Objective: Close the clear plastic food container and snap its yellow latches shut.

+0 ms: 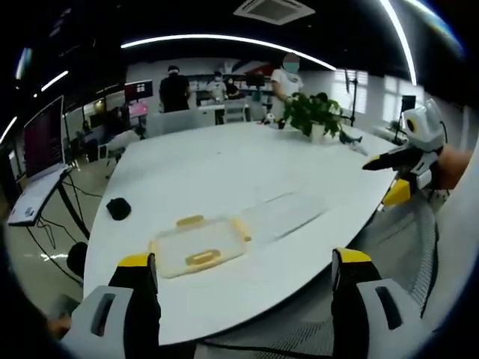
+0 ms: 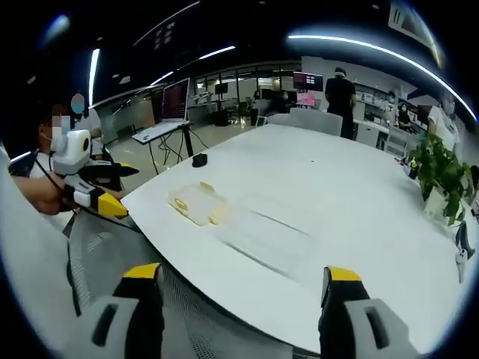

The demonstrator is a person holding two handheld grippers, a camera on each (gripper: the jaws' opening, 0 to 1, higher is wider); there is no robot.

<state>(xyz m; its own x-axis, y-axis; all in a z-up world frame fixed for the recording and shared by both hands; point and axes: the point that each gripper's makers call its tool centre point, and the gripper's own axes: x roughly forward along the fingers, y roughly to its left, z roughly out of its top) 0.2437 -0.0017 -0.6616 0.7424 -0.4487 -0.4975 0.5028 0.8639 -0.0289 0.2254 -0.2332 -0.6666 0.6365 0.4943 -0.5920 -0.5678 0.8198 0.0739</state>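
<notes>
Left tool point(image 1: 243, 278) spread wide, holding nothing. Right tool point(image 2: 243, 292) likewise agape and bare. Ahead of both, resting on the white rounded surface point(image 1: 247, 161): shallow clear plastic food container with yellow latches point(image 1: 200, 245), its transparent lid point(image 1: 281, 215) lying flat alongside, touching.

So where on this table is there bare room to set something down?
Most of the white table is bare: the wide stretch between the clear container and the potted plant, and the near edge right of the clear lid. Things cluster only at the near left: container, lid, and a small black object by the left edge.
</notes>
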